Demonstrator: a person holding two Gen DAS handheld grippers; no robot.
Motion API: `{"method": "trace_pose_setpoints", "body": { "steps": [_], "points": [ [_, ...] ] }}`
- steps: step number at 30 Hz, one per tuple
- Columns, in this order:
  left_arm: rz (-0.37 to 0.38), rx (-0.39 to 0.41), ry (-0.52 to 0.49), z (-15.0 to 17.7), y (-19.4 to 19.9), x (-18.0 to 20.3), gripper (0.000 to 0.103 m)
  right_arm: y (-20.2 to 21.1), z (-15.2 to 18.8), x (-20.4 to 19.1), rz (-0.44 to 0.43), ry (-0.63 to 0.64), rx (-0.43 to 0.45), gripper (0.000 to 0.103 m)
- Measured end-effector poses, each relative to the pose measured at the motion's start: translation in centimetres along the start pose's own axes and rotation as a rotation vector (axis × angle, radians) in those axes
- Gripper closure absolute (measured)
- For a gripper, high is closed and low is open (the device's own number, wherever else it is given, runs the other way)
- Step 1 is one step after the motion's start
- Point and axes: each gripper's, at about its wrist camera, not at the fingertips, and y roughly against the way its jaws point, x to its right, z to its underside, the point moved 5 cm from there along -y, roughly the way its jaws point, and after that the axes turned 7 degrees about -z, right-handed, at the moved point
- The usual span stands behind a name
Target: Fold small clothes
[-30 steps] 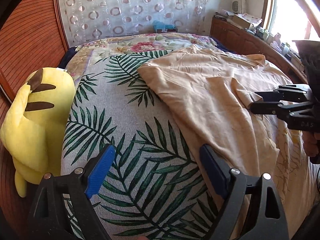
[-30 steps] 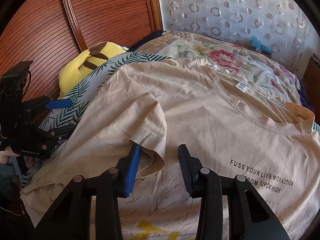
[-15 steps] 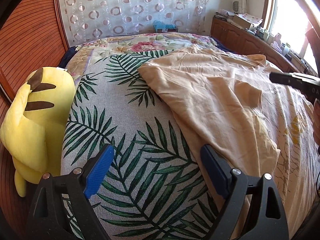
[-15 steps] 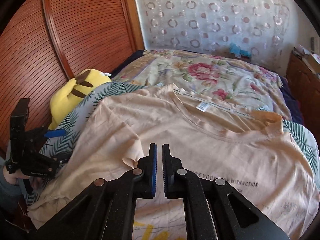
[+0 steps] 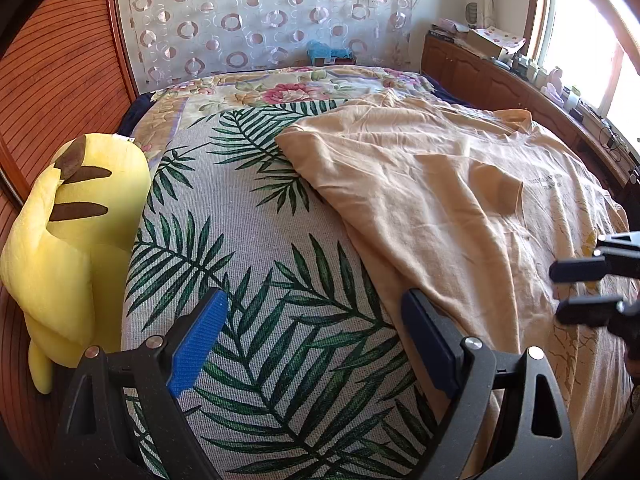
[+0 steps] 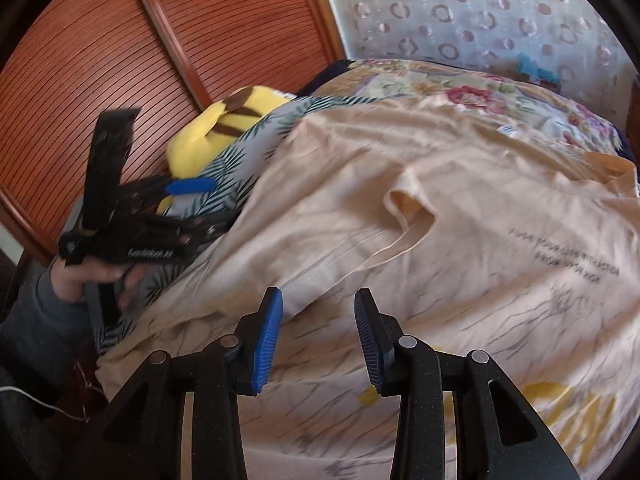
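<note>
A beige T-shirt (image 5: 440, 184) with black lettering lies spread on the bed, its left side and sleeve (image 6: 408, 208) folded inward over the body. It also fills the right wrist view (image 6: 460, 280). My left gripper (image 5: 312, 344) is open and empty above the leaf-print cover, just left of the shirt's edge. My right gripper (image 6: 318, 336) is open and empty, low over the shirt's lower part; it also shows at the right edge of the left wrist view (image 5: 588, 292). The left gripper shows in the right wrist view (image 6: 184, 204) at the shirt's left edge.
A yellow plush toy (image 5: 76, 232) lies at the bed's left side against a slatted wooden wall (image 5: 52, 80). A leaf-print cover (image 5: 248, 240) and a floral blanket (image 5: 288, 88) cover the bed. A wooden cabinet (image 5: 500, 84) with clutter runs along the right under a window.
My right gripper closed half a second ago while raised and is now open, lowered toward the shirt's bottom. The sleeve lies released on the shirt. My left gripper has barely moved.
</note>
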Motion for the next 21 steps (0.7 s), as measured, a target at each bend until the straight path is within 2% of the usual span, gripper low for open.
{"method": "trace_pose_setpoints", "body": {
  "steps": [4, 6, 9, 14, 17, 19, 21],
  "points": [
    [0.0, 0.0, 0.001, 0.0, 0.1, 0.0, 0.014, -1.6, 0.1, -0.4, -0.005, 0.011, -0.009, 0.066],
    [0.0, 0.0, 0.001, 0.0, 0.0, 0.0, 0.014, -2.0, 0.0, -0.5, -0.022, 0.009, -0.022, 0.096],
    [0.0, 0.0, 0.001, 0.0, 0.0, 0.0, 0.014, -0.9, 0.0, -1.0, -0.026, 0.033, 0.002, 0.1],
    [0.0, 0.0, 0.001, 0.0, 0.0, 0.0, 0.014, 1.8, 0.2, -1.1, -0.003, 0.023, 0.059, 0.1],
    [0.0, 0.0, 0.001, 0.0, 0.0, 0.0, 0.014, 2.0, 0.7, -0.6, 0.1, 0.045, 0.056, 0.099],
    [0.0, 0.0, 0.002, 0.0, 0.0, 0.0, 0.014, 1.6, 1.0, -0.4, 0.106, 0.026, 0.053, 0.091],
    [-0.001, 0.0, 0.001, 0.0, 0.0, 0.0, 0.014, 1.6, 1.1, 0.2, 0.126, 0.007, 0.065, 0.077]
  ]
}}
